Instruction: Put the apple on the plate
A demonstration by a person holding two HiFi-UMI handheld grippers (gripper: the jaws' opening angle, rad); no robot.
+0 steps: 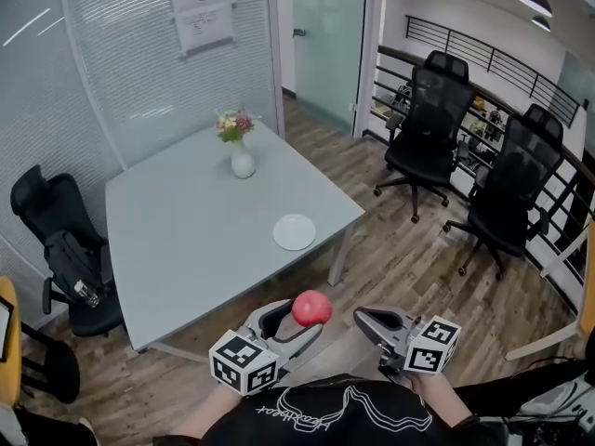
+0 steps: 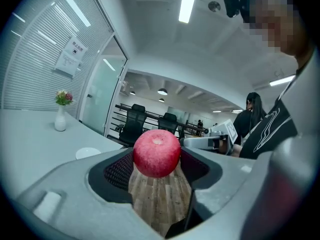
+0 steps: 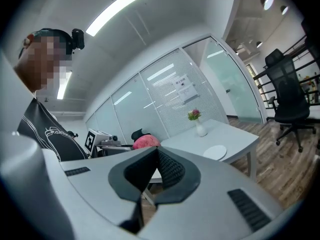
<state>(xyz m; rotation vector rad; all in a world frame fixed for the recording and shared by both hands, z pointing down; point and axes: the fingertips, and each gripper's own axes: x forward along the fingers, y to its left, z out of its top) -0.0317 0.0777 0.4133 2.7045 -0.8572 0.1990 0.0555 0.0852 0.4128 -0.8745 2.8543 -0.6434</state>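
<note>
Found clamped on the round red apple (image 2: 156, 152) from both sides: left gripper (image 1: 307, 321), held in the air above the wooden plank floor (image 1: 400, 268), short of the near table edge. Right gripper (image 1: 364, 320) noted empty, jaws pressed together, just beside the left. Round white plate (image 1: 294, 231) seen bare on the pale grey square table (image 1: 186, 240), well apart from the apple. Judged done: pick-up. Outstanding: carry across to the plate, lowering, release.

Head view high, looking down over table (image 1: 186, 240); both gripper views low, close, sharing plate (image 2: 87, 153)
</note>
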